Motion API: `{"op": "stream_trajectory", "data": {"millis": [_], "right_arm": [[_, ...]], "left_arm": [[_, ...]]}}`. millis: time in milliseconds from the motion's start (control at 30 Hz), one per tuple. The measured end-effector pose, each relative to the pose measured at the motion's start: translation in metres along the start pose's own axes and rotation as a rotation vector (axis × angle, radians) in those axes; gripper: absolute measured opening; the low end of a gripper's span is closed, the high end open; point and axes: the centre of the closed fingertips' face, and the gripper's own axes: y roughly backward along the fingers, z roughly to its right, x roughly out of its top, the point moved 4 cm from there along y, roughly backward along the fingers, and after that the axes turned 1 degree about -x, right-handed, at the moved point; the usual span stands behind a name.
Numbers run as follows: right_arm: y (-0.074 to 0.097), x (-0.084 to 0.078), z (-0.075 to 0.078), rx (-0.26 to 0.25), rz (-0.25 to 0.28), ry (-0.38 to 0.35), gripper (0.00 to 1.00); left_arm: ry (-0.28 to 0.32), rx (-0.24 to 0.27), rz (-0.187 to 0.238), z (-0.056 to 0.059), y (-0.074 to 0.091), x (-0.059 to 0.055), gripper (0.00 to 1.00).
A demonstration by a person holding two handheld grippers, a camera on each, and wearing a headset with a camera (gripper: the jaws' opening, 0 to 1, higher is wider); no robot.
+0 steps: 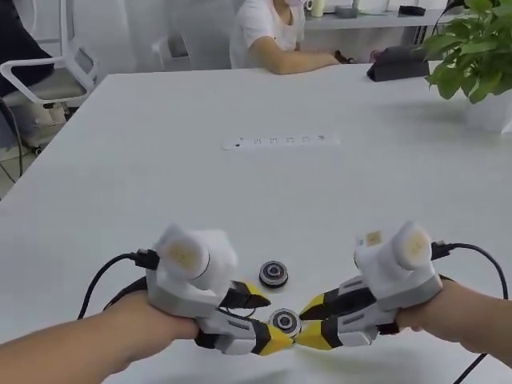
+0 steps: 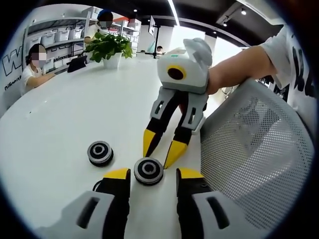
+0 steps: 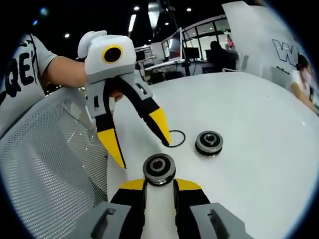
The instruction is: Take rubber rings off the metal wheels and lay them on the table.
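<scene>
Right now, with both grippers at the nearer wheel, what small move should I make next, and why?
Probably close the left gripper on the nearer metal wheel. Its jaws are open and straddle that wheel, while the right gripper has its open tips at the wheel's edge, so a steady hold would likely help it work the ring off. One rubber ring already lies loose on the table.

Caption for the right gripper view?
Right gripper and left gripper flank a wheel, one rubber ring lying loose nearby.

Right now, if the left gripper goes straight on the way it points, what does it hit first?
The nearer round metal wheel with a dark rim, lying just ahead of the fingers of the left gripper. Close behind it, probably, is the right gripper.
</scene>
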Motion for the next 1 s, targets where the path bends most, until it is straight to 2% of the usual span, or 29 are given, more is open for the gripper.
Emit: {"op": "stream_trajectory", "data": {"millis": [600, 1000], "right_arm": [[-0.001, -0.001, 0.001, -0.008, 0.010, -0.003, 0.15], [-0.001, -0.001, 0.002, -0.010, 0.014, -0.002, 0.15]], "left_arm": [[-0.028, -0.013, -0.025, 0.002, -0.009, -0.003, 0.18], [-0.023, 0.017, -0.005, -0.001, -0.011, -0.003, 0.12]]}}
